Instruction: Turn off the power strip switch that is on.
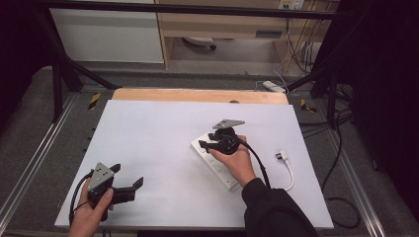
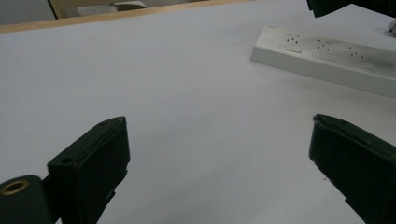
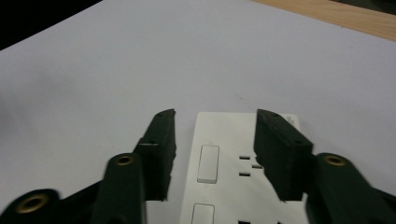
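Power strip sits between the half-open right claw jaws.

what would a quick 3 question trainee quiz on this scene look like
1. True or false: the left gripper is shut on the white plug.
2. The right gripper hovers over: A) the power strip B) the plug C) the bare white sheet
3. Fill in: the plug lies to the ___ of the power strip in the high view.

Key: 1 false, its jaws are wide apart over bare sheet; 2 A; 3 right.
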### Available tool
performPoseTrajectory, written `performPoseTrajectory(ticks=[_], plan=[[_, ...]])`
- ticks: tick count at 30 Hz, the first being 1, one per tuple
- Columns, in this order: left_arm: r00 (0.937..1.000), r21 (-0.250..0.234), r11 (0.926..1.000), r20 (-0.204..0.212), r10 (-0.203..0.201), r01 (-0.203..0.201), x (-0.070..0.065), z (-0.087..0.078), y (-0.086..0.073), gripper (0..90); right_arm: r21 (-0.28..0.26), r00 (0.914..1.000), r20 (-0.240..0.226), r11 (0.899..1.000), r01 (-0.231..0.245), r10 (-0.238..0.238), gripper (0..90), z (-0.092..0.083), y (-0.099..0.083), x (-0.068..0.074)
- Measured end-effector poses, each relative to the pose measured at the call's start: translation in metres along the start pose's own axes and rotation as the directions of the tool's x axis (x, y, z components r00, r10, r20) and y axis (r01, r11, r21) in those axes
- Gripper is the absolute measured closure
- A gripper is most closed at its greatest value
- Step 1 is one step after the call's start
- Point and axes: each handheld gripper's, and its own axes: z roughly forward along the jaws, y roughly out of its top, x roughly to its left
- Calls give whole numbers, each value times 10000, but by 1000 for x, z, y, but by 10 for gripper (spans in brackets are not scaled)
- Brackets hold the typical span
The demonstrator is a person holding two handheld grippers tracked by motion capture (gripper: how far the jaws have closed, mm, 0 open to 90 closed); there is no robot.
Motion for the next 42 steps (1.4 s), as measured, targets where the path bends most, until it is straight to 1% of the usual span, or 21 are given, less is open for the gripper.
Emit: performPoseTrajectory(ticks=[2, 5, 7, 9, 11, 12, 17, 22, 23, 24, 26, 28, 31, 32, 35, 36, 40, 42], plan=[[10000, 4, 10000, -8, 2, -2, 0, 0, 0, 53, -133, 9999, 50, 9998, -119, 119, 349, -5, 1, -1], [10000, 45, 10000, -20, -19, 19, 0, 0, -1, 53, -249, 9994, 253, 9994, -240, 246, 216, -12, 3, -3], [10000, 73, 9999, -49, -72, 72, 1, 0, -2, 53, -405, 9989, 390, 9989, -249, 265, 157, -18, 3, -4], [9999, 39, 9999, -127, -117, 118, 1, 0, -1, 53, -529, 9983, 452, 9980, -344, 368, 117, -25, 5, -5], [9998, 45, 9999, -136, -120, 120, 1, 1, -1, 53, -741, 9985, 377, 9966, -372, 401, 84, -33, 7, -6], [9998, 51, 9999, -139, -116, 117, 1, 1, -1, 53, -871, 9989, 338, 9958, -281, 312, 67, -36, 8, -6], [9997, -16, 9998, -122, -196, 196, 1, 0, -1, 53, -1359, 9985, 519, 9907, -97, 169, 56, -51, 9, -7], [9998, -60, 9998, -72, -185, 185, 1, 0, -1, 53, -1733, 9953, 963, 9849, 56, 113, 78, -63, 10, -9], [9998, -55, 9998, -64, -171, 170, 1, 0, -1, 53, -1822, 9953, 960, 9832, 94, 82, 107, -66, 10, -10], [9998, -31, 9998, -54, -183, 182, 1, 0, -2, 53, -1892, 9959, 896, 9819, 87, 84, 116, -69, 10, -10], [9997, -18, 9997, -102, -225, 225, 3, 0, -2, 53, -2015, 9971, 767, 9794, 147, 9, 108, -75, 10, -12], [9993, -71, 9993, -92, -361, 360, 3, 0, -2, 53, -2228, 9961, 880, 9746, 234, -38, 106, -81, 9, -15], [9995, -72, 9996, -111, -291, 290, 2, -1, -1, 53, -2484, 9946, 1038, 9681, 332, -75, 82, -91, 6, -19], [9996, -81, 9996, -105, -256, 255, 2, -1, -1, 53, -2521, 9944, 1054, 9671, 324, -59, 70, -95, 6, -20], [9993, -152, 9993, -109, -357, 355, 3, -2, -1, 53, -2679, 9921, 1250, 9627, 392, -56, 55, -106, 2, -24], [9989, -152, 9989, -109, -446, 444, 3, -2, -1, 53, -2767, 9912, 1327, 9602, 377, -7, 51, -110, 0, -26], [9991, -204, 9990, -71, -407, 405, 3, -2, -1, 54, -3162, 9891, 1454, 9484, 242, 232, 52, -126, -10, -32], [9989, -201, 9988, -123, -443, 440, 4, -2, -1, 54, -3318, 9878, 1526, 9431, 206, 321, 52, -133, -16, -36]])
